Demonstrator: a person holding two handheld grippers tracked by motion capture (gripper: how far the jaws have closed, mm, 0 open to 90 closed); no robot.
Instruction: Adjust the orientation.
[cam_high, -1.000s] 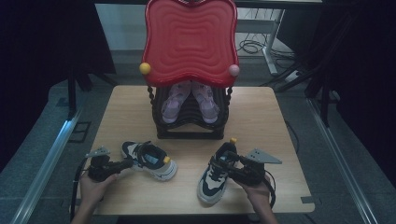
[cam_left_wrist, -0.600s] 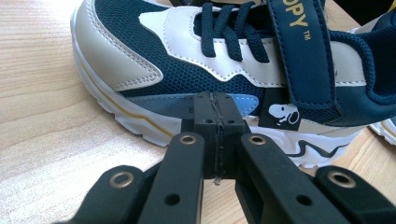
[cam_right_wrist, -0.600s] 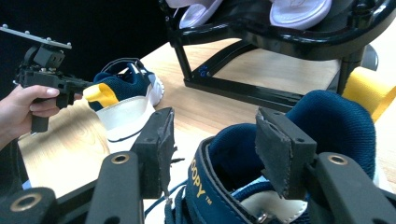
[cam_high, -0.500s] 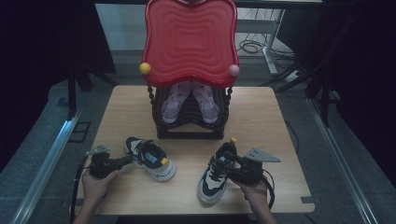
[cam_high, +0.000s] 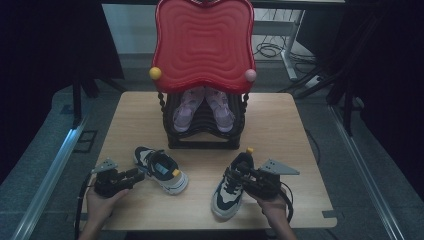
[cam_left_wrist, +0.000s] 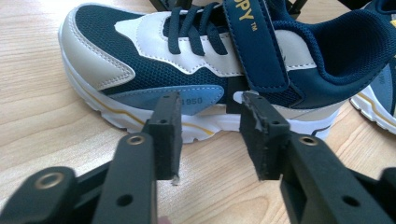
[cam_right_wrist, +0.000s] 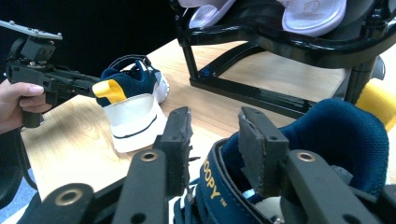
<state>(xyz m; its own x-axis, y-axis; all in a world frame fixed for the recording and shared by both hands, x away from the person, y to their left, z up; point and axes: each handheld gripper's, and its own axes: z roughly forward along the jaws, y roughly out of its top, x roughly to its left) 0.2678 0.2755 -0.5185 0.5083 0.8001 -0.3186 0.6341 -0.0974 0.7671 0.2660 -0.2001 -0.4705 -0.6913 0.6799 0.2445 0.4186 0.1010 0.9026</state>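
Note:
Two navy-and-white sneakers lie on the wooden table (cam_high: 135, 120). The left sneaker (cam_high: 161, 169) (cam_left_wrist: 196, 60) lies on its sole just beyond my left gripper (cam_high: 136, 175) (cam_left_wrist: 210, 116). That gripper's jaws have just been opening, with nothing between them. The right sneaker (cam_high: 229, 192) (cam_right_wrist: 336, 140) lies under my right gripper (cam_high: 236, 175) (cam_right_wrist: 212, 135). Its jaws have just been closing and hang over the strap and collar; I see no pad pressing on the shoe. In the right gripper view the left gripper (cam_right_wrist: 86, 86) reaches the left sneaker's (cam_right_wrist: 133, 109) yellow heel tab.
A black shoe rack (cam_high: 205, 142) with a red wavy top (cam_high: 202, 45) stands at the table's far middle. A pink pair of shoes (cam_high: 182, 112) sits on it. A person's hands hold both grippers at the near edge. Dark floor and cables lie beyond.
The left gripper's jaws have come apart off the left sneaker's side. Both sneakers and both hands have stayed where they were.

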